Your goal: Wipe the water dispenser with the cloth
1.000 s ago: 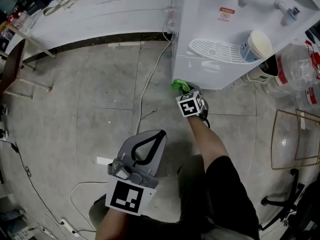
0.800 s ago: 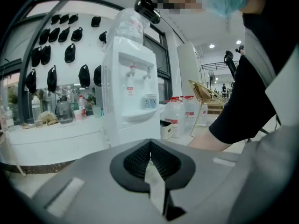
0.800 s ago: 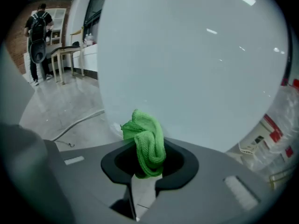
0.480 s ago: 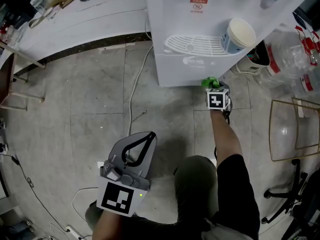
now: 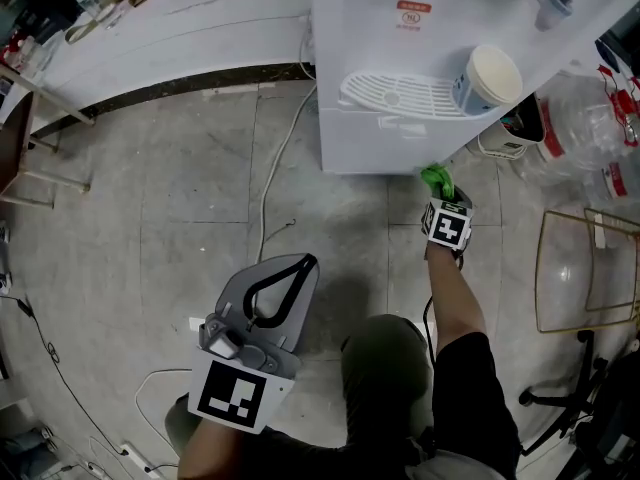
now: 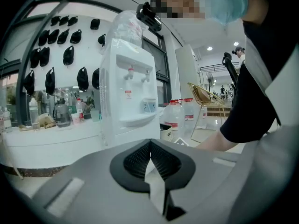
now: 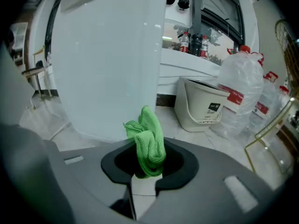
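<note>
The white water dispenser [image 5: 400,78] stands on the floor at the top of the head view, with a drip tray [image 5: 395,93] and a paper cup [image 5: 487,78] on it. My right gripper [image 5: 440,190] is shut on a bunched green cloth [image 5: 436,178], held low by the dispenser's bottom right corner. In the right gripper view the cloth [image 7: 147,141] sticks up between the jaws, just short of the dispenser's white side panel [image 7: 107,59]. My left gripper [image 5: 290,273] hangs shut and bare over the floor, far from the dispenser [image 6: 124,97].
A white bucket [image 7: 203,104] and large water bottles [image 7: 240,94] stand right of the dispenser. A wire-framed chair [image 5: 590,273] is at the right. A white cable [image 5: 280,183] runs across the concrete floor. A long white counter [image 5: 180,28] lines the far wall.
My right gripper with the cloth has travelled rightward along the dispenser's base, from its left corner to its right corner, then dropped slightly back. The left gripper has stayed put.
</note>
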Tool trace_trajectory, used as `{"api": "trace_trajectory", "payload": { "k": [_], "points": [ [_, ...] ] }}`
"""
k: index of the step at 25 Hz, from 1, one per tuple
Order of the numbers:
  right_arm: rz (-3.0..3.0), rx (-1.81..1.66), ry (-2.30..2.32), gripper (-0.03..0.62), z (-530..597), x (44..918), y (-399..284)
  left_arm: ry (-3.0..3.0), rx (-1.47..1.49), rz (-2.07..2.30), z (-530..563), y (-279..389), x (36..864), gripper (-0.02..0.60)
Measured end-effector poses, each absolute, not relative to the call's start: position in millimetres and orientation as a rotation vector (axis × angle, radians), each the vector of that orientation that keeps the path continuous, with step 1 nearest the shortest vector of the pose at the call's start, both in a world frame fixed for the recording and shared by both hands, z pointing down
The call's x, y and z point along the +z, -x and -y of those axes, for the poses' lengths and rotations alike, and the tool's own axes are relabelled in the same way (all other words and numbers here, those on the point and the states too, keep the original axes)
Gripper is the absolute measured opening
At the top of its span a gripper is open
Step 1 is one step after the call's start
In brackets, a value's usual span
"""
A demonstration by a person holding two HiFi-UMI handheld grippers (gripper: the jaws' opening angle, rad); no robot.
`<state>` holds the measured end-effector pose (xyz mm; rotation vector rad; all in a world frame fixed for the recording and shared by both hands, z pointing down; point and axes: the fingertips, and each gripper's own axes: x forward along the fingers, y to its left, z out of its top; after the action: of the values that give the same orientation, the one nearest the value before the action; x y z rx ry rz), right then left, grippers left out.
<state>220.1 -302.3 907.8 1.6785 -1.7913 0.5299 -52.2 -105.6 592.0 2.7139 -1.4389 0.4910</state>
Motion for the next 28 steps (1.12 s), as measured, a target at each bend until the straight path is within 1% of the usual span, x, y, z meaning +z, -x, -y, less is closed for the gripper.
{"api": "trace_trajectory", "payload": {
  "k": [5,9,13,15,18,22,25,28],
  "points": [
    [2.078,0.604,-1.516,0.091,264.6,879.2,-139.9,-2.712,0.39,1.506,126.7,74.7,585.7,0.003],
    [2.31,0.559,-1.367,0.091,230.9,810.2,-77.9,-2.612,0.322,1.502,147.0,98.4,599.7,0.003],
    [2.409,0.55,-1.312,0.091,194.9,754.5,-42.3,-2.571,0.301,1.49,161.2,108.1,619.0,0.003],
    [2.409,0.566,-1.337,0.091,178.0,733.9,-34.9,-2.661,0.329,1.449,157.7,103.3,623.5,0.003],
    [2.372,0.616,-1.367,0.091,147.7,713.0,-33.8,-2.741,0.455,1.378,133.4,102.2,639.8,0.003],
    [2.292,0.725,-1.395,0.091,109.2,682.6,-49.8,-2.678,0.411,1.412,96.7,103.8,642.9,0.003],
    [2.259,0.746,-1.36,0.091,82.7,643.0,-65.0,-2.596,0.383,1.442,67.5,94.8,627.1,0.003],
    [2.253,0.697,-1.298,0.091,62.9,597.0,-77.6,-2.562,0.338,1.449,50.5,87.4,588.0,0.003]
  ]
}}
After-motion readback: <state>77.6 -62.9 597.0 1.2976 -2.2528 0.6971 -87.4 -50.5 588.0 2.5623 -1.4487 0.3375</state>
